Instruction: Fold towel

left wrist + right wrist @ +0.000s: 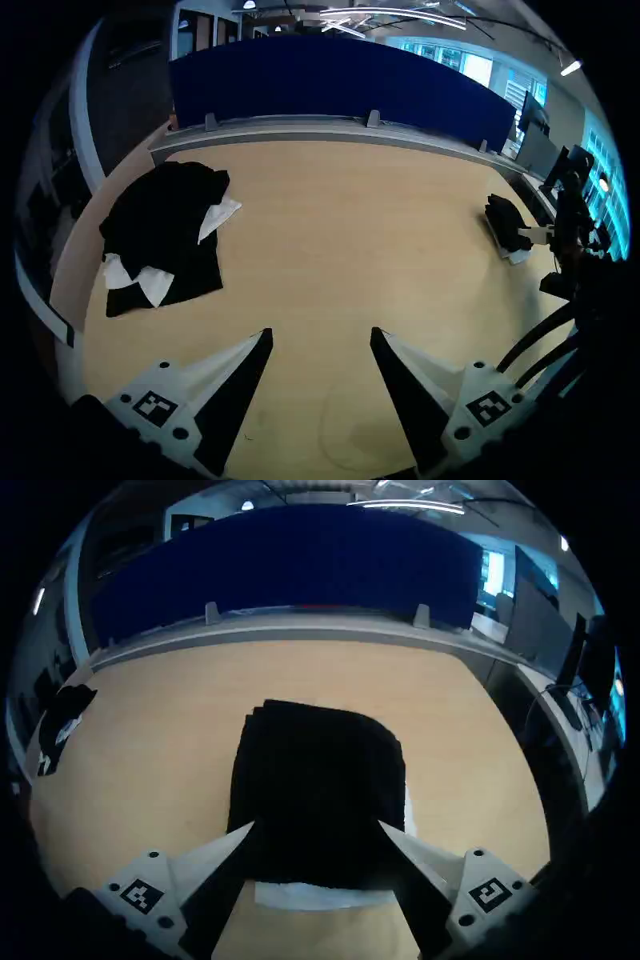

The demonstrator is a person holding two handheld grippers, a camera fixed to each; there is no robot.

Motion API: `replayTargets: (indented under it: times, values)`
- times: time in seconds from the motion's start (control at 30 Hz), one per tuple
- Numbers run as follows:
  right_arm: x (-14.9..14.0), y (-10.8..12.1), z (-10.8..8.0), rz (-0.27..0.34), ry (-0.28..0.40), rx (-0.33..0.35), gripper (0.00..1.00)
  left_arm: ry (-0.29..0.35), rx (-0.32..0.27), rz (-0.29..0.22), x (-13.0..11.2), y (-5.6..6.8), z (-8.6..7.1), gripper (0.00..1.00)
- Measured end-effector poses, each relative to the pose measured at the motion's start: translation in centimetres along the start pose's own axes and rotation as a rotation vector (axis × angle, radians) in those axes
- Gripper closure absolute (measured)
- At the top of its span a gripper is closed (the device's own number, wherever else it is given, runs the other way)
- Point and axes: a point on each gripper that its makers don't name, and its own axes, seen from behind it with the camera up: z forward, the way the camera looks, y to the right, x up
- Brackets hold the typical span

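Both open, left hand-held gripper (321,332) empty over table (344,224), right hand-held gripper (316,824) straddling folded black towel (320,760)

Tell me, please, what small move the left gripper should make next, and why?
Probably move the open left gripper forward-left toward the crumpled pile of black and white towels: it holds nothing, while the folded black towel stack already lies flat between the fingers of the right gripper.

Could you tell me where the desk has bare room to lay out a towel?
The bare patch is the middle of the desk, between the loose towel pile and the folded stack, back to the blue partition. It is crowded at the stack, which the right hand-held gripper straddles.
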Motion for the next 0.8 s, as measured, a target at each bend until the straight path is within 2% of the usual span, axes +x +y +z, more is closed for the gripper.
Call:
replayTargets:
  times: [0.5, 0.6, 0.8]
  values:
    - [4.3, -3.8, -7.7, 0.002, 0.151, -0.004, 0.0, 0.046, -0.021, -0.019, 1.2, -0.5, 0.3, 0.1]
    - [5.4, -5.4, -9.4, 0.021, 0.202, 0.007, 0.0, 0.06, -0.026, -0.022, 1.5, -0.7, 0.2, 0.1]
    - [7.2, -10.0, -13.0, 0.042, 0.31, 0.07, 0.0, 0.096, -0.03, -0.04, 2.2, -1.4, 0.0, 0.1]
